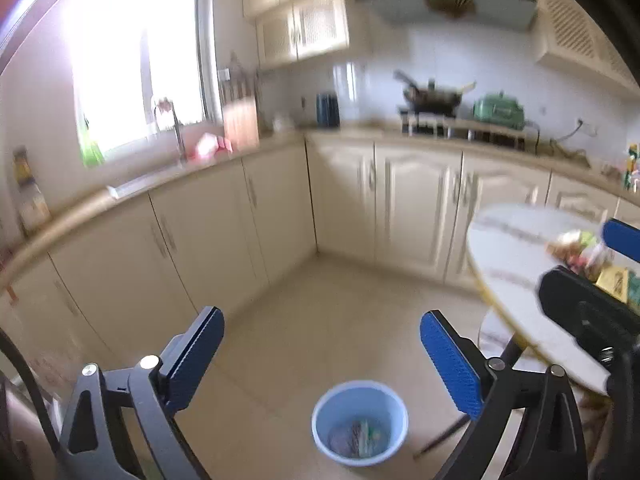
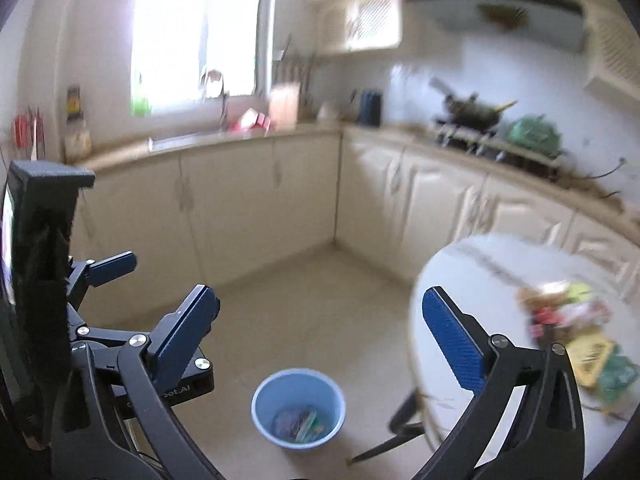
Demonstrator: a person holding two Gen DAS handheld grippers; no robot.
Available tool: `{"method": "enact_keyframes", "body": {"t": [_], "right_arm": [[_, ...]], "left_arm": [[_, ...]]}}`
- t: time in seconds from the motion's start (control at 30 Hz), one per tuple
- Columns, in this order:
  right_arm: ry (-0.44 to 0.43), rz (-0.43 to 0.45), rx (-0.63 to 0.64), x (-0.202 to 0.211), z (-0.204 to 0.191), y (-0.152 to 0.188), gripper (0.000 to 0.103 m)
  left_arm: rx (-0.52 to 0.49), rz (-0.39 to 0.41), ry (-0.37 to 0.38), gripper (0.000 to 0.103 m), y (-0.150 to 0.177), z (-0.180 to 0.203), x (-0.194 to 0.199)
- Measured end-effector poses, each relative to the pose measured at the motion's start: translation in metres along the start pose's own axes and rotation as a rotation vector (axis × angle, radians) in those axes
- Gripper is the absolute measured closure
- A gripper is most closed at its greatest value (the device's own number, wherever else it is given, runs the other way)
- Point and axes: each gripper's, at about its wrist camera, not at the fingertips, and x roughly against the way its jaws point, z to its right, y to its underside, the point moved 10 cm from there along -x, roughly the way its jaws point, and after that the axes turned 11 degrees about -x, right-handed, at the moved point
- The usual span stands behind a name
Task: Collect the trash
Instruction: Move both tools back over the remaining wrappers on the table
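Several pieces of trash already lie in the blue bin point(image 1: 360, 424) on the floor; a crumpled wad and some green-and-white wrappers show at its bottom, so we judge part of the collection done. More trash point(image 2: 576, 332) is left on the round white table point(image 2: 480, 280): a loose heap of coloured wrappers, a yellow packet and a green one, blurred too far for us to identify each item; we therefore judge the task well short of complete.

Left gripper point(image 1: 322, 354): we see its two blue pads spread wide with nothing between them; it is released. Right gripper point(image 2: 320, 332): its blue pads likewise stand fully apart and hold nothing; it is released.

Position of the bin relative to each claw: in both wrist views it lies below and ahead of the fingertips, framed between the two fingers, well apart from the pads; no pad touches it.

Position of the table trash relative to each claw: in the right wrist view the heap lies to the right of the right-hand finger and beyond it, near but not touching; in the left wrist view it sits far to the right, partly hidden behind the body of the right gripper; from that claw it is well apart.

We judge that the next pick requires a swing of either claw rightward over the table edge.
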Motion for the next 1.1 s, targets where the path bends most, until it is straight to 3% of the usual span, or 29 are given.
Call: {"method": "enact_keyframes", "body": {"t": [0.33,0.43,0.5,0.6,0.73,0.8,0.93,1.1], "right_arm": [[0.150,0.237,-0.044,0.146,0.069,-0.051,0.000],[0.196,0.278,-0.071,0.177,0.098,-0.056,0.000],[0.228,0.300,-0.097,0.193,0.120,-0.056,0.000],[0.286,0.319,-0.134,0.210,0.157,-0.054,0.000],[0.359,0.322,-0.196,0.228,0.208,-0.050,0.000],[0.394,0.318,-0.222,0.237,0.236,-0.045,0.000],[0.455,0.285,-0.275,0.239,0.286,-0.031,0.000],[0.513,0.197,-0.317,0.211,0.337,-0.008,0.000]], "left_arm": [[0.008,0.266,0.023,0.000,-0.031,0.096,0.129],[0.001,0.311,0.040,0.000,-0.023,0.122,0.154],[-0.008,0.332,0.057,0.000,0.011,0.124,0.181],[-0.039,0.355,0.092,0.000,0.035,0.140,0.200],[-0.086,0.365,0.133,0.000,0.032,0.156,0.198],[-0.107,0.357,0.166,0.000,0.010,0.166,0.179],[-0.137,0.310,0.217,0.000,-0.006,0.180,0.151],[-0.165,0.211,0.287,0.000,-0.034,0.193,0.099]]}}
